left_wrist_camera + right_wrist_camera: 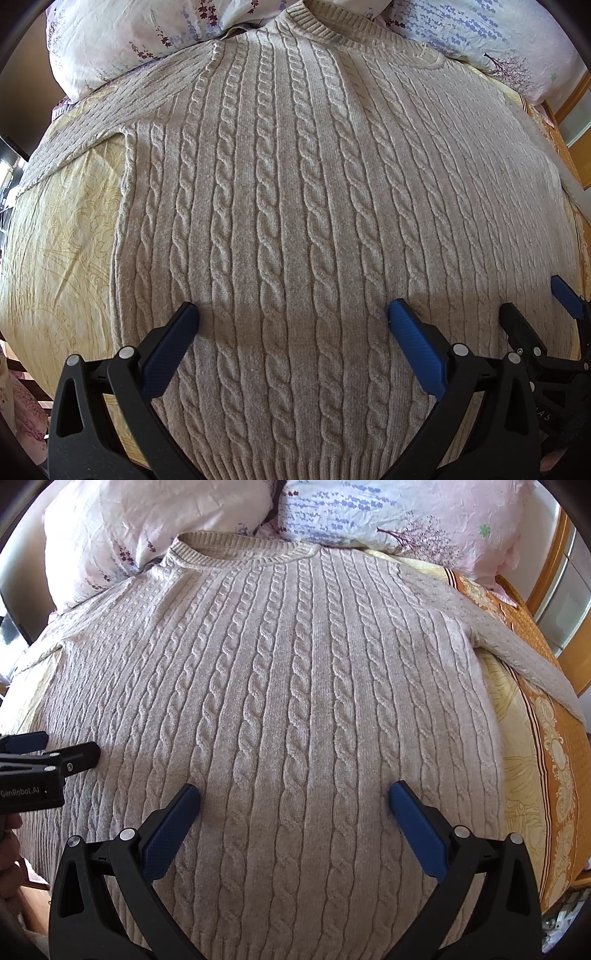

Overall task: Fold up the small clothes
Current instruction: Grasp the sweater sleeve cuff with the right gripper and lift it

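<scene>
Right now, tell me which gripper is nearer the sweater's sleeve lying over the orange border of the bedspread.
Right. The right gripper hovers open over the sweater's body on the side of that sleeve; the left gripper, also open, is on its far side.

We've got a bed with a pale yellow patterned sheet that turns into an orange patterned border along the right edge. Lying flat right on it is a beige cable-knit sweater, collar toward the head end. Two floral pillows sit up there too, touching the collar.
</scene>
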A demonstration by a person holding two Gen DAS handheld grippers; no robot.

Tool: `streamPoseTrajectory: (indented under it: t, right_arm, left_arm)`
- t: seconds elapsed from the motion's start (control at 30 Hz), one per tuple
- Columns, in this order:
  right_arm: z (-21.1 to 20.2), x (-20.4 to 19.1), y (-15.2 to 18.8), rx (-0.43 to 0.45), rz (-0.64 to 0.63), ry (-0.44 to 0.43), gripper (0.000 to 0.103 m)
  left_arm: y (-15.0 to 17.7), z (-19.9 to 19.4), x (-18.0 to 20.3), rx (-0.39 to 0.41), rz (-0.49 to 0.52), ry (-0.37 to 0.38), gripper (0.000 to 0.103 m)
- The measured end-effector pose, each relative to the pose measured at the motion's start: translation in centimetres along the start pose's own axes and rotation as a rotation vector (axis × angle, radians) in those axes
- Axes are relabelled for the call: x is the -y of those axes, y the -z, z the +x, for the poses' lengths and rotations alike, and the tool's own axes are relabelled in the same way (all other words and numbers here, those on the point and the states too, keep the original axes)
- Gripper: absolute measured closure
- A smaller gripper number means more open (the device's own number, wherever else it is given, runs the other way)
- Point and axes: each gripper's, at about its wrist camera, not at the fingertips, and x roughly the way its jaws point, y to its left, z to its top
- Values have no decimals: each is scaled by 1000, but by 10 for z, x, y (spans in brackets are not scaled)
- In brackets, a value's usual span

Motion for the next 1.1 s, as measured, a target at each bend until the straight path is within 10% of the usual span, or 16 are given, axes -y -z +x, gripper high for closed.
streamPoseTrajectory:
  t: [0.33,0.5,0.63,0.83,1.1]
  right_arm:
    - [3,11,-14,2,-17,-52,1]
    - [-7,98,-44,103,303,-70,2]
    - [-2,193,-54,125,629,-83,30]
    - [16,297,-26,173,1118,-186,42]
    - [42,333,-25,240,1314,-252,60]
  left_arm:
    - [-4,0,2,35,41,13,2]
    - [-15,-7,-12,87,-16,117,2]
    - [-26,-16,-27,185,-63,231,2]
    - [-43,-19,-32,268,-65,177,2]
    - [-61,-33,-58,378,-190,242,2]
